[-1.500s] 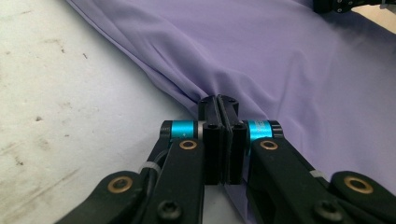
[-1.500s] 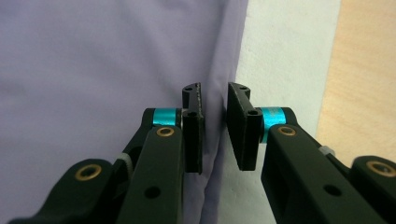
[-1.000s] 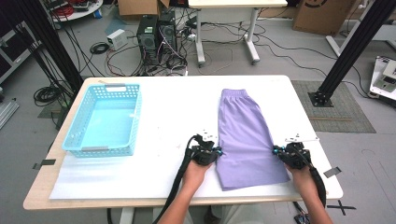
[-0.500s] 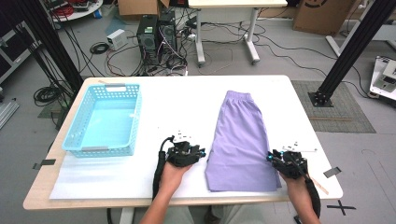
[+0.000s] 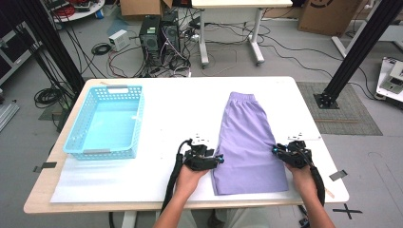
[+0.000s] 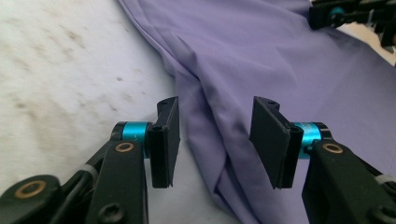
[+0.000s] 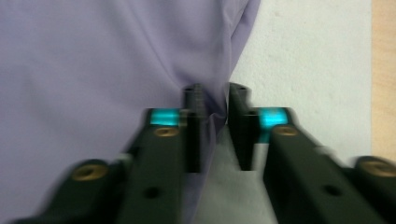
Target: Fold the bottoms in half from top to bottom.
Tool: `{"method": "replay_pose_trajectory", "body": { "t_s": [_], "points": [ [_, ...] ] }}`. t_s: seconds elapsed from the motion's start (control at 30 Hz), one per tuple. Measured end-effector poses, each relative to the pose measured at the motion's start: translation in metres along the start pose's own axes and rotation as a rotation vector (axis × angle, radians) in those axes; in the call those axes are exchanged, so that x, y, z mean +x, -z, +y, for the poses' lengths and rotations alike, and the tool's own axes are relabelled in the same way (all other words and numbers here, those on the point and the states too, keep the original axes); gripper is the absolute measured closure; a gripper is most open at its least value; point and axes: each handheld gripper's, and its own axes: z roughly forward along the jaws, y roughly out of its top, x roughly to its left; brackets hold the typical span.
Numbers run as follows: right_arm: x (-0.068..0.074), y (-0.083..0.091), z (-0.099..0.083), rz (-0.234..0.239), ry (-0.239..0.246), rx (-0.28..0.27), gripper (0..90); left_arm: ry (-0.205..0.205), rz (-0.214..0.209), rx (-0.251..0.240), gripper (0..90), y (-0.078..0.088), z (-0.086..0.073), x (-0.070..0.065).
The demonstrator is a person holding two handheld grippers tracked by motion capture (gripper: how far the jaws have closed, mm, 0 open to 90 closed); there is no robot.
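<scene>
While the purple shorts (image 5: 249, 142) lie flat on the table (image 5: 180, 102), our left gripper (image 6: 215, 140) has just been opening, astride a fold, and our right gripper (image 7: 214, 128), narrowing, barely straddles the hem, so we risk bunching or missing cloth

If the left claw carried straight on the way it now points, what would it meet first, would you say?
Most likely the folded edge of the purple shorts, which already lies between the left claw's open jaws; these have just been opening.

Both grippers are black: the left gripper (image 6: 215, 140) shows turquoise collars, brass rivets and flat black pads; the right gripper (image 7: 214, 126) looks alike. Black cables trail back along bare forearms.
</scene>
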Motion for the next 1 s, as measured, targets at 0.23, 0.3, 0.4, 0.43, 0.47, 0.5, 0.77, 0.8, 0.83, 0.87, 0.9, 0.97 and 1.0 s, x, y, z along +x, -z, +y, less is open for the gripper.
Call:
{"method": "replay_pose_trajectory", "body": {
  "t_s": [0.23, 0.3, 0.4, 0.43, 0.47, 0.5, 0.77, 0.8, 0.83, 0.87, 0.9, 0.97, 1.0],
  "points": [
    [0.002, 0.006, -0.006, 0.046, -0.014, 0.007, 60.4, -0.043, 0.036, 0.015, 57.9, -0.002, 0.0, -0.008],
    [0.006, 0.004, -0.007, 0.038, -0.006, 0.015, 59.7, -0.073, 0.068, 0.033, 77.4, -0.002, -0.001, -0.011],
    [0.008, 0.005, -0.008, 0.014, 0.029, 0.018, 72.3, -0.071, 0.06, 0.036, 86.7, -0.001, -0.002, -0.011],
    [0.008, 0.007, -0.009, 0.021, 0.03, 0.02, 79.1, -0.072, 0.056, 0.037, 86.9, 0.0, -0.002, -0.011],
    [0.007, 0.008, -0.009, 0.052, 0.028, 0.025, 89.4, -0.071, 0.049, 0.037, 87.0, 0.0, -0.003, -0.01],
    [0.009, 0.009, -0.01, 0.053, 0.039, 0.031, 89.6, -0.068, 0.045, 0.038, 87.0, 0.002, -0.004, -0.01],
    [0.023, 0.025, -0.022, 0.086, 0.069, 0.06, 90.0, -0.082, 0.017, 0.041, 87.1, 0.023, -0.022, -0.015],
    [0.026, 0.028, -0.025, 0.09, 0.079, 0.059, 90.0, -0.072, 0.014, 0.036, 87.1, 0.026, -0.026, -0.016],
    [0.029, 0.031, -0.028, 0.097, 0.084, 0.059, 90.0, -0.074, 0.012, 0.034, 87.1, 0.029, -0.028, -0.018],
    [0.031, 0.034, -0.031, 0.099, 0.085, 0.058, 90.0, -0.079, 0.008, 0.037, 87.0, 0.031, -0.031, -0.019],
    [0.033, 0.037, -0.034, 0.104, 0.086, 0.058, 90.0, -0.084, -0.002, 0.042, 87.1, 0.034, -0.033, -0.021],
    [0.036, 0.044, -0.04, 0.119, 0.086, 0.063, 90.0, -0.076, -0.031, 0.043, 87.0, 0.041, -0.041, -0.024],
    [0.037, 0.047, -0.043, 0.131, 0.089, 0.062, 90.0, -0.071, -0.05, 0.048, 87.0, 0.045, -0.044, -0.024]
  ]
}}
